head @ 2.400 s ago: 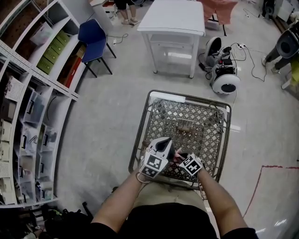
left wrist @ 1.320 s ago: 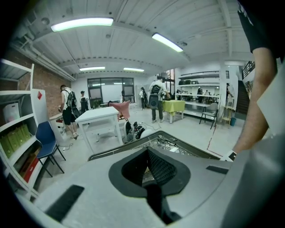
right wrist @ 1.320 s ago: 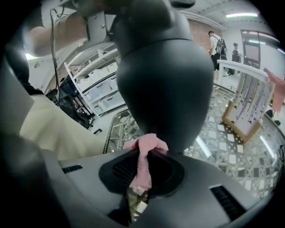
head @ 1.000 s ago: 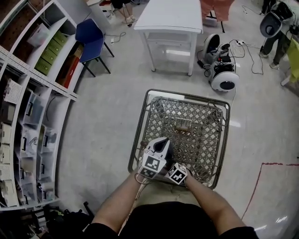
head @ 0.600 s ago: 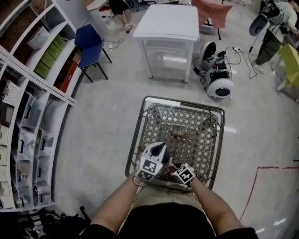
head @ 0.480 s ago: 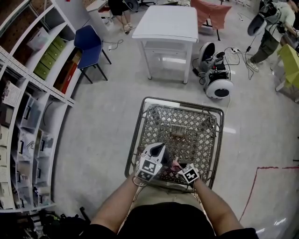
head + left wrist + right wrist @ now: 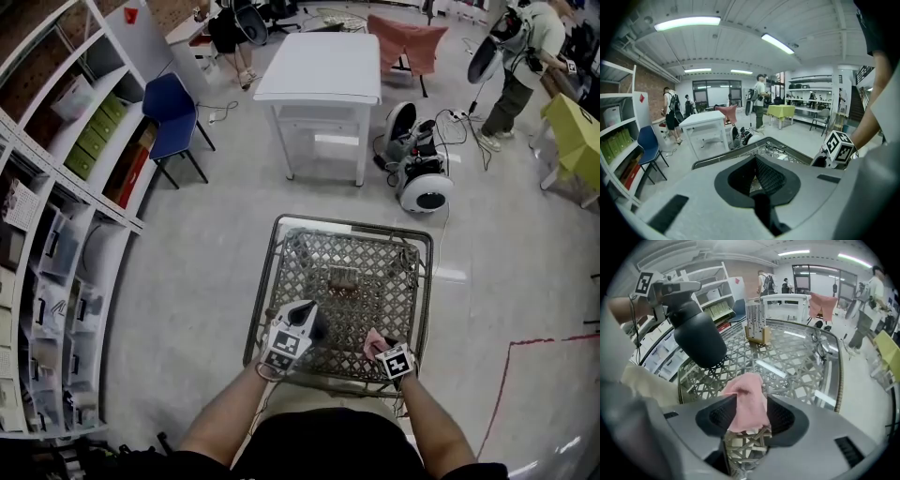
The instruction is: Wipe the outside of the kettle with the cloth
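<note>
Moved rightward from the left gripper point(image 7: 756, 178), the right gripper point(image 7: 751, 414) has jaws just opening, loosely flanking a pink fabric cloth point(image 7: 743, 390) over the metal mesh cart point(image 7: 352, 225); the left gripper clamps the black rounded kettle point(image 7: 698, 341).

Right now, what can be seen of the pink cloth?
The pink cloth is a small, soft, crumpled piece of fabric, bunched upright between the right tongs, whose jaws have just been opening and now stand apart around it; it seems to lean on one pad. Below it lies the wire mesh cart basket; contact there is unclear. It is apart from the black kettle.
</note>
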Demonstrator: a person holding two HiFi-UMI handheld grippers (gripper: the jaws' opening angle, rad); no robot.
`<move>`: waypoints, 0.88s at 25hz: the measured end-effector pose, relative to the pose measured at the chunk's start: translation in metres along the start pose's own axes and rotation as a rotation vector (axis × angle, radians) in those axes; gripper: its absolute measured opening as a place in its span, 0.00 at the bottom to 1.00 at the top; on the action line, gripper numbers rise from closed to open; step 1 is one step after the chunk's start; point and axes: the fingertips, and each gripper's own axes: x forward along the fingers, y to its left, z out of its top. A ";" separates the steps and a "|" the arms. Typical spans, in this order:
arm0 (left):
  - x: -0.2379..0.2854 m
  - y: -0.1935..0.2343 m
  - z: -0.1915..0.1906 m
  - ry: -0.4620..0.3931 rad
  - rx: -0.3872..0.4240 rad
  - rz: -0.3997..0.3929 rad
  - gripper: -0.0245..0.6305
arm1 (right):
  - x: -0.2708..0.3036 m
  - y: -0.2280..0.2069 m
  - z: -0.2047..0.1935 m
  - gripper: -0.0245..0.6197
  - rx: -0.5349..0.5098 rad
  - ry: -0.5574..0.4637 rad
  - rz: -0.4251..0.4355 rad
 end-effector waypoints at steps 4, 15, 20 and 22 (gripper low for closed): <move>-0.001 0.000 -0.002 0.013 -0.004 0.005 0.05 | -0.020 -0.002 0.008 0.37 -0.023 -0.045 -0.024; -0.028 0.001 0.027 -0.150 -0.124 0.081 0.05 | -0.153 -0.010 0.097 0.37 -0.021 -0.492 -0.099; -0.080 -0.004 0.071 -0.299 -0.148 0.136 0.05 | -0.233 -0.015 0.140 0.21 0.013 -0.702 -0.156; -0.104 -0.006 0.090 -0.350 -0.153 0.170 0.05 | -0.263 -0.017 0.150 0.09 0.016 -0.779 -0.189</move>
